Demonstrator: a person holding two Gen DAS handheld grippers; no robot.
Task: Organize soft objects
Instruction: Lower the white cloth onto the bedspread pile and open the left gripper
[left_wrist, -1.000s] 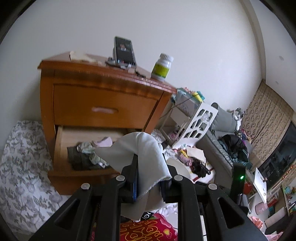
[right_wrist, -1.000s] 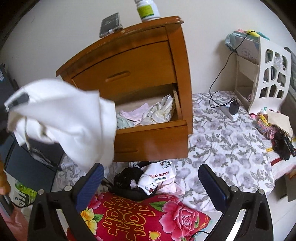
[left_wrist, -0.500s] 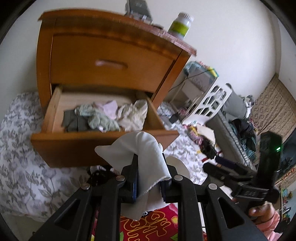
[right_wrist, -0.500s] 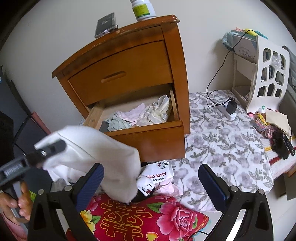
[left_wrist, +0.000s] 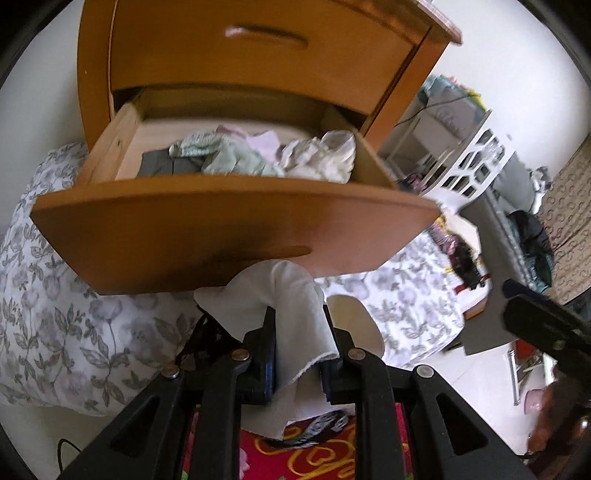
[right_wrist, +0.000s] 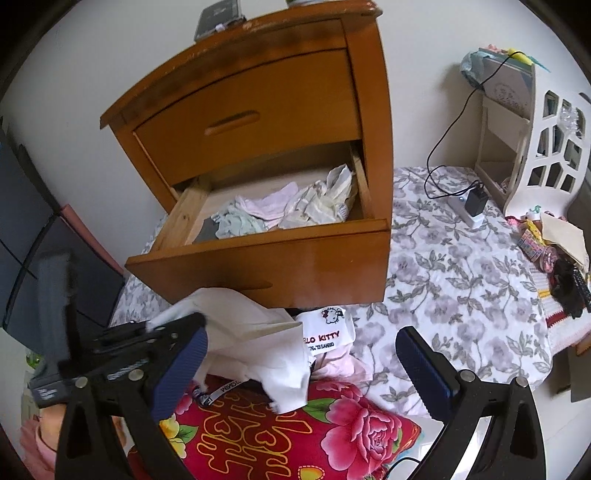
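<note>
My left gripper (left_wrist: 297, 350) is shut on a white cloth (left_wrist: 288, 295) and holds it low, just below the front of the open lower drawer (left_wrist: 229, 229) of a wooden nightstand. The same cloth (right_wrist: 255, 332) shows in the right wrist view, hanging over a red floral pillow (right_wrist: 295, 435), with the left gripper (right_wrist: 147, 343) at the lower left. The drawer (right_wrist: 258, 258) holds several crumpled pale clothes (right_wrist: 288, 210). My right gripper (right_wrist: 303, 373) is open and empty above the pillow. A white Hello Kitty garment (right_wrist: 325, 332) lies under the drawer front.
The nightstand (right_wrist: 258, 103) stands on a grey floral bedspread (right_wrist: 461, 266). A white cut-out shelf (right_wrist: 546, 147), a charger and cable (right_wrist: 469, 203) sit at the right. Small clutter (right_wrist: 554, 258) lies by the right edge. A phone (right_wrist: 221, 14) is on the nightstand top.
My left gripper has dropped lower and closer to the drawer front, carrying the white cloth down onto the pillow area. My right gripper has moved slightly nearer the nightstand, staying open.
</note>
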